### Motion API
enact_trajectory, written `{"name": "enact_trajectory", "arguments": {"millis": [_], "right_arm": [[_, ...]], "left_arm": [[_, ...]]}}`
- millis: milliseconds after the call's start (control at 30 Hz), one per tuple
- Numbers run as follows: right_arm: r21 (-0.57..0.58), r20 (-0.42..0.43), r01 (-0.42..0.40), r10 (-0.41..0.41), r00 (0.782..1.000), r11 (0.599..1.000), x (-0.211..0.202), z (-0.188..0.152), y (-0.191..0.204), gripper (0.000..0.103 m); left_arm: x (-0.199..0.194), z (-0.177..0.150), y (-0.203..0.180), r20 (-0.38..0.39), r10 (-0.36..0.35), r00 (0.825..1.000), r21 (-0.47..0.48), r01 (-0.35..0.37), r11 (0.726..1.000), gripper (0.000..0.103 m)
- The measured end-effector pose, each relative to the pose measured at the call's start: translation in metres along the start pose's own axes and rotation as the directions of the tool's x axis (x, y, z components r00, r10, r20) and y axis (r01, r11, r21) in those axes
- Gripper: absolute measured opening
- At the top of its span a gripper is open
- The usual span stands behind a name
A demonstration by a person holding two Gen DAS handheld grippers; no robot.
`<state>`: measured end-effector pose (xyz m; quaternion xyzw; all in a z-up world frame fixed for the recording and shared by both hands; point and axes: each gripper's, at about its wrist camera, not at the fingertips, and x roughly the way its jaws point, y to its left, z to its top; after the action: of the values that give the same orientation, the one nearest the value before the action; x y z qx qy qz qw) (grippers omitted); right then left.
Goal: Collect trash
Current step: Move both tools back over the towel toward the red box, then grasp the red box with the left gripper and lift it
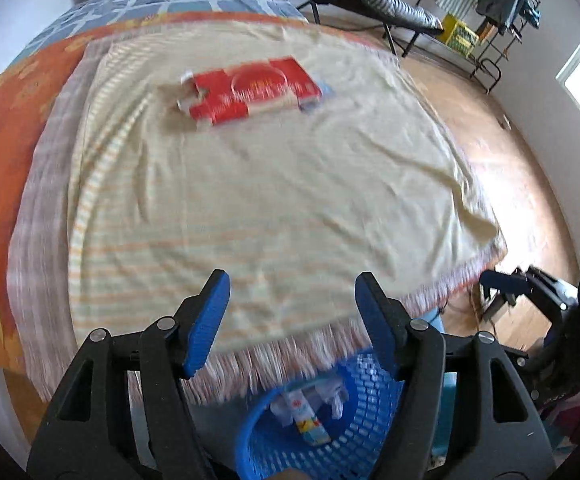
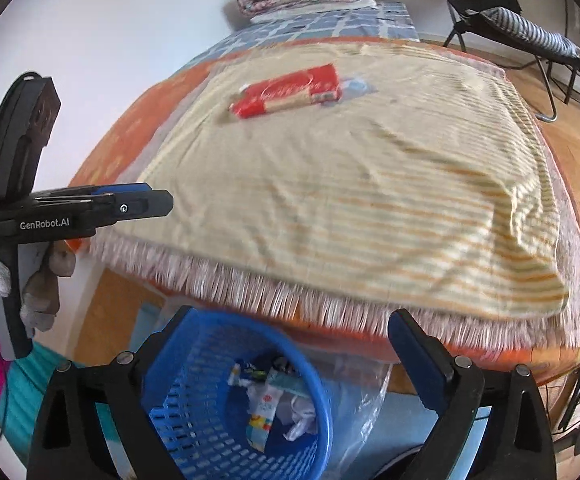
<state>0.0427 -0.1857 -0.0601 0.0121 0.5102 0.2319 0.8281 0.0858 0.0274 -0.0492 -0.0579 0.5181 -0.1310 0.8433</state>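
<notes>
**Below the bed edge: basket part-filled, one carton outstanding**

Lowest in both frames, the blue basket sits under the fringed edge of the yellow blanket, already holding wrappers and a small carton. Left gripper has its jaws apart and empty, above the basket rim. Right gripper likewise stands spread, holding nothing.

Further up, toward the upper centre of each frame, the red box lies flat on the blanket, well apart from both tools. A pale scrap shows at its right end.

Recommendation: reach across, approach the red box edge-on, and close across its narrow width without pinching blanket folds. Motion blur limits detail.
</notes>
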Motion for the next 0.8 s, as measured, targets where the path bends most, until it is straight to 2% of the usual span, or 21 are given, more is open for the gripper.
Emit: {"name": "enact_trajectory", "arguments": {"millis": [267,367,433,600,800], "right_arm": [[-0.005,0.046,0.014,-0.014,0.999,1.0,0.002,0.044,-0.011,0.097],[-0.007,0.061,0.013,-0.012,0.998,1.0,0.005,0.059,-0.014,0.097],[0.001,0.074,0.005,-0.005,0.997,1.0,0.006,0.067,-0.018,0.097],[0.056,0.076,-0.057,0.053,0.996,0.997,0.01,0.084,-0.031,0.097],[0.091,0.073,-0.114,0.107,0.992,0.989,0.014,0.097,-0.039,0.097]], "left_arm": [[0.008,0.06,0.017,0.073,-0.02,0.997,-0.031,0.022,0.999,0.067],[0.014,0.089,0.024,0.101,-0.028,0.994,-0.035,0.032,0.999,0.074],[0.022,0.109,0.031,0.118,-0.027,0.993,-0.048,0.033,0.998,0.075],[0.051,0.151,0.042,0.099,-0.026,0.995,-0.056,0.031,0.998,0.075],[0.089,0.184,0.059,0.063,-0.025,0.998,-0.09,0.031,0.996,0.075]]}}
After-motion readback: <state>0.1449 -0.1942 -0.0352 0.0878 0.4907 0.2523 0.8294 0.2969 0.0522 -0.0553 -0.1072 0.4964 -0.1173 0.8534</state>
